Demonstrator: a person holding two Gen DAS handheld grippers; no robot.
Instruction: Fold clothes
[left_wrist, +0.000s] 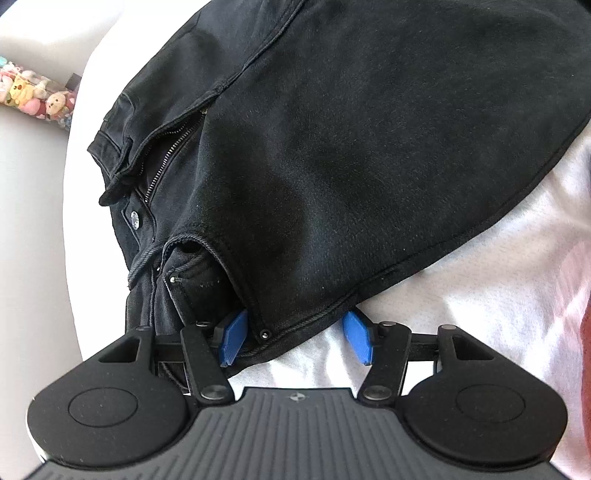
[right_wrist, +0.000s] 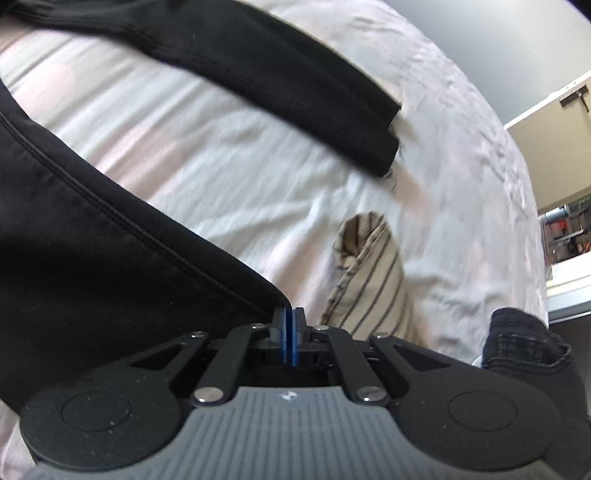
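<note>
Black jeans (left_wrist: 351, 147) lie on a white sheet (left_wrist: 480, 295), fly unzipped, waistband toward the lower left. My left gripper (left_wrist: 295, 341) stands open over their near corner. One blue pad (left_wrist: 233, 338) rests against the denim by the pocket; the other sits on the sheet just off the seam. In the right wrist view a seamed edge of the black jeans (right_wrist: 110, 258) runs down to my right gripper (right_wrist: 290, 332), whose blue pads are shut on its tip. A trouser leg (right_wrist: 295, 74) crosses the top of that view.
A folded striped cloth (right_wrist: 369, 280) lies just beyond the right gripper, and a dark denim piece (right_wrist: 524, 343) sits at its right. Plush toys (left_wrist: 33, 96) line the far left beyond the bed's edge. Furniture (right_wrist: 554, 147) stands past the bed on the right.
</note>
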